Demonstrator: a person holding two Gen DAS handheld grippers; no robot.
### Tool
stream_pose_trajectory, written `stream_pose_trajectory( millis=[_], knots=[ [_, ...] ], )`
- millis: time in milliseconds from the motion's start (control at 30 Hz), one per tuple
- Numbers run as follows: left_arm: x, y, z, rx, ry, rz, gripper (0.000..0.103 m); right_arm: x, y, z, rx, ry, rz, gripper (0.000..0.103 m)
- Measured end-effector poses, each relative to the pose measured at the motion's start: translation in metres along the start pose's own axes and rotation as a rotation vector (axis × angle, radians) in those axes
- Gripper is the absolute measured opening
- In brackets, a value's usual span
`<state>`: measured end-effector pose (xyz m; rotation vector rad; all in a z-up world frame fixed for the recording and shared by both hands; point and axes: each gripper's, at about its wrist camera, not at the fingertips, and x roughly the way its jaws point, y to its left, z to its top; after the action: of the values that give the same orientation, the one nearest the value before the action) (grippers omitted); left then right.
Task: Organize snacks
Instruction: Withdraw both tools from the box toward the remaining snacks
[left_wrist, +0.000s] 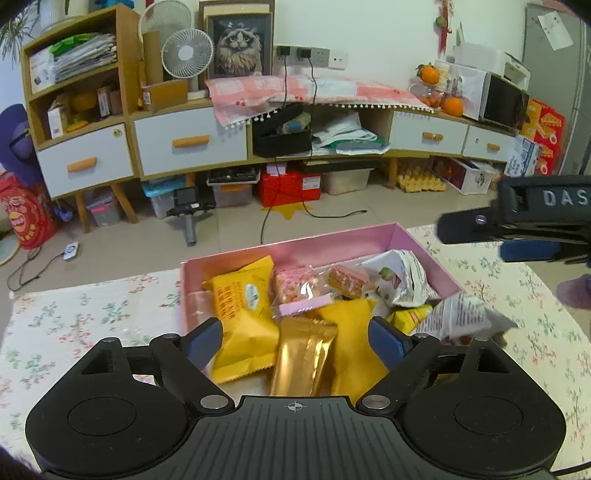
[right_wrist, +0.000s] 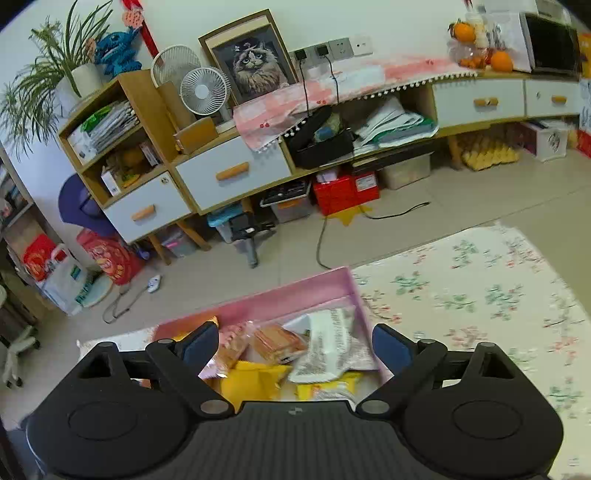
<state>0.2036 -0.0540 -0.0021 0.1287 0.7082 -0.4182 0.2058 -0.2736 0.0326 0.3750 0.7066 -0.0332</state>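
On floral tablecloth (left_wrist: 92, 314) sits pink box (left_wrist: 332, 240) w/ snacks: L to R, yellow packet (left_wrist: 240, 314), gold wrapper (left_wrist: 303, 354), pink candy bag (left_wrist: 295, 286), wafer pack (left_wrist: 349, 282), white-green pouch (left_wrist: 399, 280). Left gripper (left_wrist: 295, 338) hangs over box, fingers spread wide, nothing pinched. Right gripper (right_wrist: 295, 345) also above box at its R side, fingers apart, empty; silver-white packet (right_wrist: 332, 343) lies below.

Right gripper (left_wrist: 532, 225) cut off by frame edge
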Motion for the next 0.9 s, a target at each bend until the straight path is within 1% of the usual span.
stream_pose_trajectory(
  millis=[100, 167, 367, 533, 733, 800, 900],
  knots=[
    [-0.015, 0.003, -0.003, -0.001, 0.005, 0.010, 0.091, -0.012, -0.001, -0.003, -0.024, 0.005, -0.028, 0.071],
    [-0.026, 0.005, -0.006, -0.001, 0.008, 0.014, 0.092, -0.020, -0.001, -0.006, -0.040, 0.005, -0.044, 0.075],
    [-0.053, 0.013, -0.023, 0.022, 0.036, 0.052, 0.096, -0.044, 0.001, -0.018, -0.074, 0.022, -0.068, 0.077],
    [-0.071, 0.022, -0.044, 0.008, 0.080, 0.072, 0.097, -0.061, 0.004, -0.034, -0.107, 0.031, -0.074, 0.079],
    [-0.082, 0.029, -0.070, -0.043, 0.125, 0.076, 0.097, -0.074, 0.003, -0.054, -0.112, 0.050, -0.066, 0.079],
    [-0.086, 0.031, -0.081, -0.084, 0.117, 0.085, 0.097, -0.077, 0.002, -0.060, -0.118, 0.056, -0.062, 0.079],
    [-0.089, 0.037, -0.094, -0.158, 0.119, 0.081, 0.097, -0.084, -0.003, -0.077, -0.121, 0.032, -0.058, 0.081]
  ],
)
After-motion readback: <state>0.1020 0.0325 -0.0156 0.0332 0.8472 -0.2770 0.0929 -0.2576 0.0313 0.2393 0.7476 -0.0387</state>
